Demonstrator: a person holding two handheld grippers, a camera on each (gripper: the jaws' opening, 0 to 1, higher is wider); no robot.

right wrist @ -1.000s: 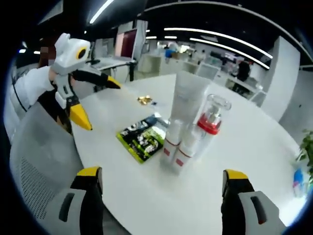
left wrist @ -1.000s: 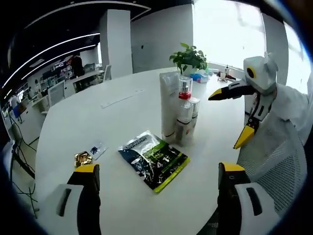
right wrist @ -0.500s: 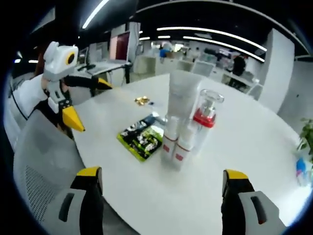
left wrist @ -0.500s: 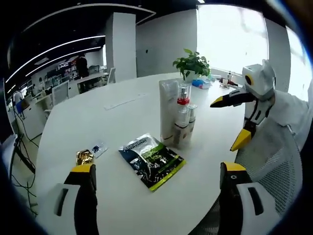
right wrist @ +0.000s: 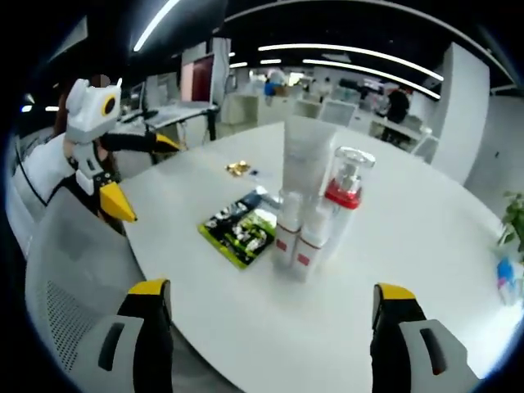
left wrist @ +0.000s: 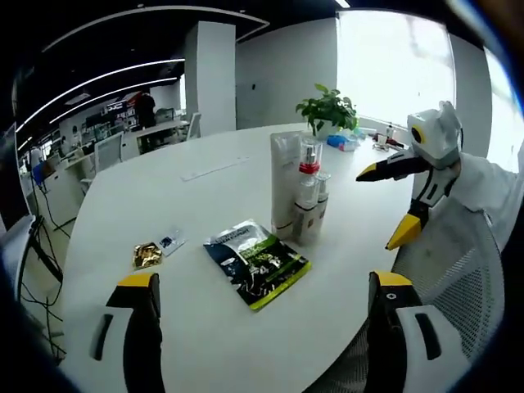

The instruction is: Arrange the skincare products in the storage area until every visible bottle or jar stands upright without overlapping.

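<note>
Left hand-held gripper (left wrist: 260,299) and right hand-held gripper (right wrist: 270,307): both drew back from the bottles (left wrist: 304,199); jaws unchanged, apart.

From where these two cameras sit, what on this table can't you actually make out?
- Print on the green packet: too small and blurred in both views.
- Labels on the two small bottles: too small, right gripper view.
- Base of the white tube: hidden behind those bottles.
- Gold wrapper: too small to identify.

Bright window (left wrist: 393,70) glare (blown out), dim ceiling, fisheye-bent edges, mild blur
</note>
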